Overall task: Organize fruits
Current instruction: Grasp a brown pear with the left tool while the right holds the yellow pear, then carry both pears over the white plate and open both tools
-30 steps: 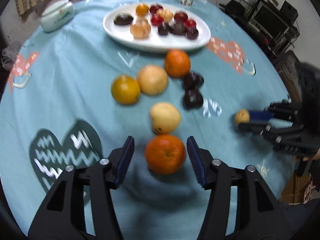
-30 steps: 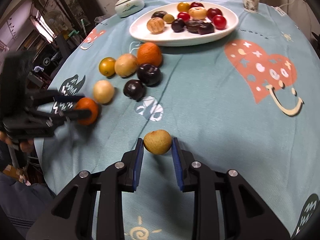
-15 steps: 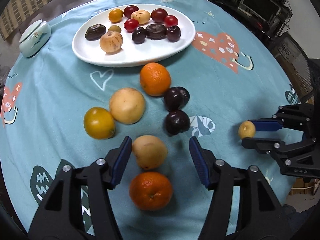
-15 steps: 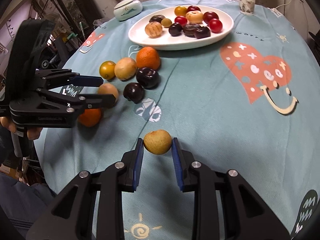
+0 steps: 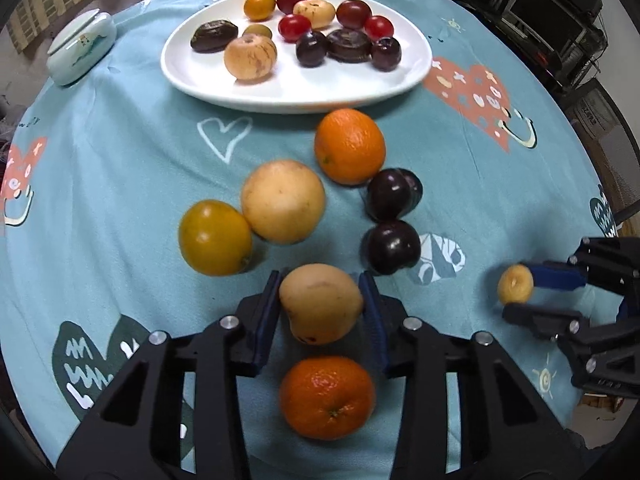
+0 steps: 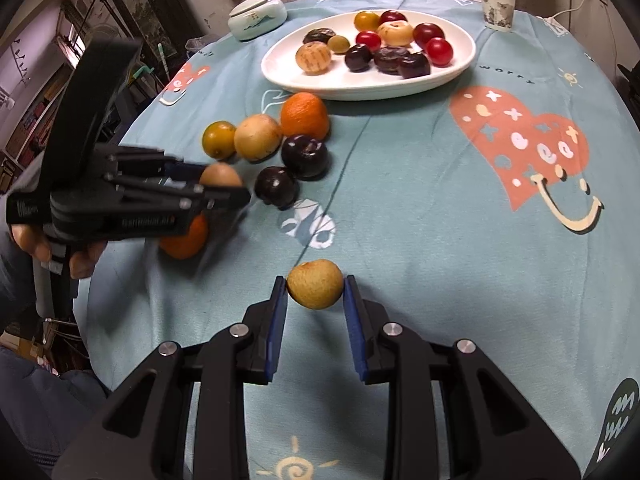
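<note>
The left gripper (image 5: 321, 307) is closing its jaws on a pale pear-shaped fruit (image 5: 320, 304); both blue pads are already meeting its flanks. The right gripper (image 6: 315, 297) is holding a small tan fruit (image 6: 315, 283) with its jaws nearly fully closed, just above the tablecloth (image 6: 420, 208).

Risks:
- The pear-shaped fruit is tapering and smooth-skinned; an off-centre squeeze is likely to roll it out toward 6 o'clock, against the mandarin (image 5: 327, 397) sitting just behind it.
- A dark plum (image 5: 391, 246) is lying at 2 o'clock, close to the right-hand pad; a sideways lift is likely to nudge it.
- The white plate (image 5: 208, 80) at 12 o'clock is already getting crowded with cherry tomatoes, plums and dates, so added fruit may be knocking others over its shallow rim.

Materials: the cloth is appearing soft, with printed hearts; the plate is glossy ceramic; the mandarin is showing a dimpled rind; the small tan fruit is looking matte and rough.
</note>
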The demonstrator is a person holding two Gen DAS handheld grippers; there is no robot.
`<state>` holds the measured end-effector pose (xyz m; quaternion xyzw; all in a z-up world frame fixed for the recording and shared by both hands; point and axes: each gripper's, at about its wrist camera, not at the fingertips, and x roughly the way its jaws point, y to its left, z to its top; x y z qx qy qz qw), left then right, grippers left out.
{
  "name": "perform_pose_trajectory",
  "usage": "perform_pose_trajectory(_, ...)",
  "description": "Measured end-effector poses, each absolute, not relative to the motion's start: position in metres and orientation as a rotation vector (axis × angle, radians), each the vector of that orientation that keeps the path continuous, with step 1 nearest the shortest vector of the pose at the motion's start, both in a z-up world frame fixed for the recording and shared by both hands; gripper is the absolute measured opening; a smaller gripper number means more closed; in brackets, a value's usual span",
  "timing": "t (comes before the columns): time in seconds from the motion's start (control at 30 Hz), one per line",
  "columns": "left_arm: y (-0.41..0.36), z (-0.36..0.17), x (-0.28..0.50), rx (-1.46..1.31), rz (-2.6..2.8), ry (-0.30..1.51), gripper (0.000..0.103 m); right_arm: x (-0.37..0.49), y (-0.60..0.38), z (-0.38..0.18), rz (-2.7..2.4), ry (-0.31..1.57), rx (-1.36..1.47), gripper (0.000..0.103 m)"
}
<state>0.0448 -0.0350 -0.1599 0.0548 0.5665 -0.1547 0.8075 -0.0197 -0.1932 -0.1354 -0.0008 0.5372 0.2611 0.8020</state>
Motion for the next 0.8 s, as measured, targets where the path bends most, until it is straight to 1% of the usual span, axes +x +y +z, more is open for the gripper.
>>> perform_pose_trajectory(0.13, -0.035, -0.155, 0.042, 0.146, -0.309, 1.204, 0.04, -0.023, -0.188, -0.133, 0.557, 1.152, -0.008, 0.029)
perform_pose_trajectory(0.3, -0.044, -0.119, 0.021, 0.243, -0.294, 1.088, 0.04, -0.027, -0.184, -0.127, 0.548, 1.14, -0.011, 0.029)
perform_pose_trajectory(0.4, -0.047, -0.089, 0.012, 0.256, -0.31, 1.003, 0.04, -0.029, -0.179, -0.123, 0.544, 1.13, -0.012, 0.029)
perform_pose_trajectory(0.5, -0.052, -0.07, 0.011, 0.272, -0.317, 0.959, 0.04, -0.028, -0.173, -0.116, 0.547, 1.117, -0.008, 0.029)
perform_pose_trajectory(0.8, -0.063, -0.052, 0.041, 0.28, -0.323, 0.924, 0.04, 0.0, -0.176, -0.088, 0.53, 1.051, -0.015, 0.029)
